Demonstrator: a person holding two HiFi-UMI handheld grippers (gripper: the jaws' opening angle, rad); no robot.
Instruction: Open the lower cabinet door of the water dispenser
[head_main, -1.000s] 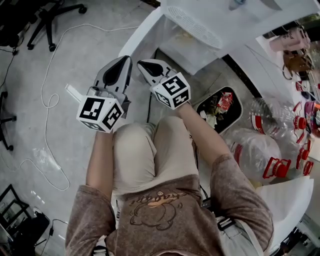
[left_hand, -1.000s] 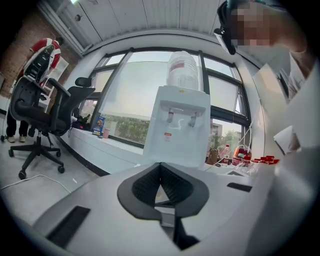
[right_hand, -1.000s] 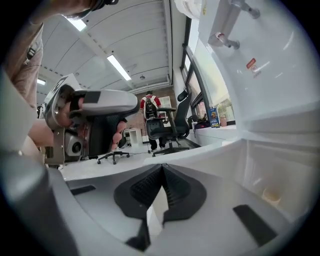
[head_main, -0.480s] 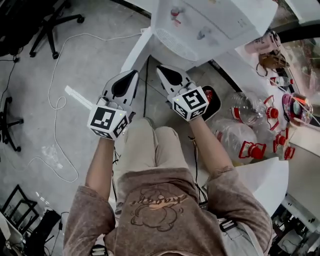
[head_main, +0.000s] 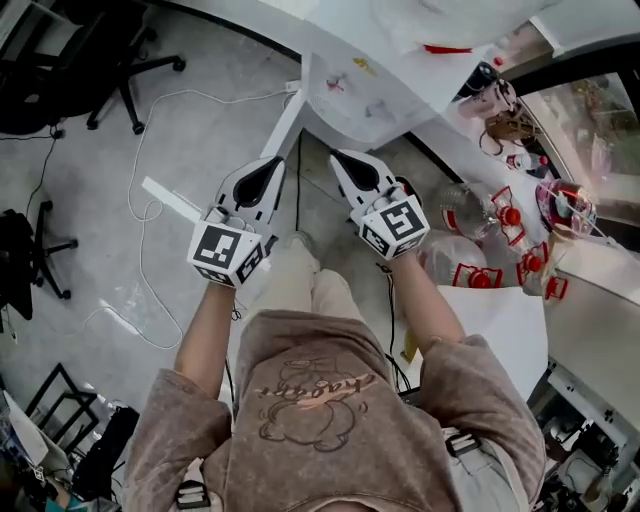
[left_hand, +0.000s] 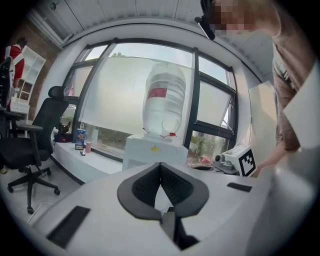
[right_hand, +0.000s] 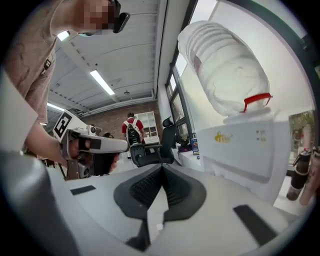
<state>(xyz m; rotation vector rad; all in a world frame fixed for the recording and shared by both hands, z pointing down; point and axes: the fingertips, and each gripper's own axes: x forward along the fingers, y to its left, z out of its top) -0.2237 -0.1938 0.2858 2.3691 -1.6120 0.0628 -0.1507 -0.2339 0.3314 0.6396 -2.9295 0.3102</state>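
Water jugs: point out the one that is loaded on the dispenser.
The upside-down jug with the red label, seated neck-down on the white water dispenser. The other jugs lie loose on the floor beside it.

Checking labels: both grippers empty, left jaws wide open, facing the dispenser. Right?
No. The left gripper is shut, jaws together, as the left gripper view shows. The rest holds: it and the right gripper are empty and face the dispenser.
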